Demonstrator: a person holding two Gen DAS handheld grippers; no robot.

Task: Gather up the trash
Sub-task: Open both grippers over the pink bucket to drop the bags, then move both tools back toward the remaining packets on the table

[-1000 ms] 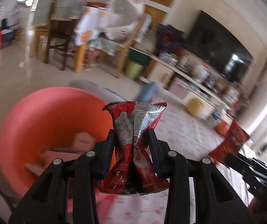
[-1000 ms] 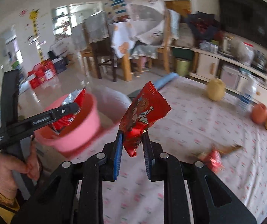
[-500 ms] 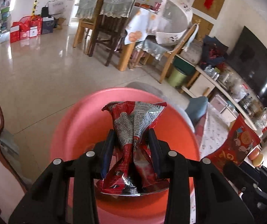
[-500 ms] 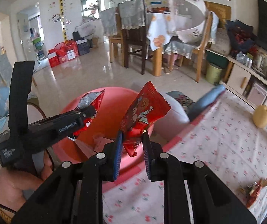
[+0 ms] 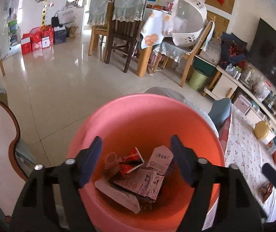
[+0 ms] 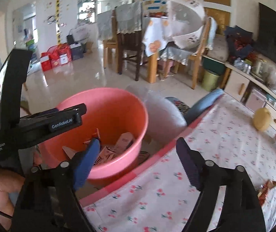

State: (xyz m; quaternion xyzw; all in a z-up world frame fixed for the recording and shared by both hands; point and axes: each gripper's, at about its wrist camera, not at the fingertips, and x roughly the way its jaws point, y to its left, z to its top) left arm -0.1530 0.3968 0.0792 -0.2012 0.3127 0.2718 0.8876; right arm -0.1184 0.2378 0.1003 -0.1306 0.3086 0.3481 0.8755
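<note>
We are working over a cherry-print tablecloth (image 6: 205,154) in a tiled dining room. The pink basin (image 5: 147,116) is sitting straight below the left gripper (image 5: 136,154), and left of the right gripper (image 6: 138,154). Both have just been opening and are gaping empty; the red wrappers (image 5: 130,162) clamped a moment ago are lying in the basin now.

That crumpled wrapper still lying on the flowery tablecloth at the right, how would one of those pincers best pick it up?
Judging by the right wrist view, the wrapper lies flat and crumpled on the tablecloth. Probably best for the open right gripper to come from above, tilted down, and pinch a raised crease or its twisted end, since a flat sheet offers no edge from the side.
</note>
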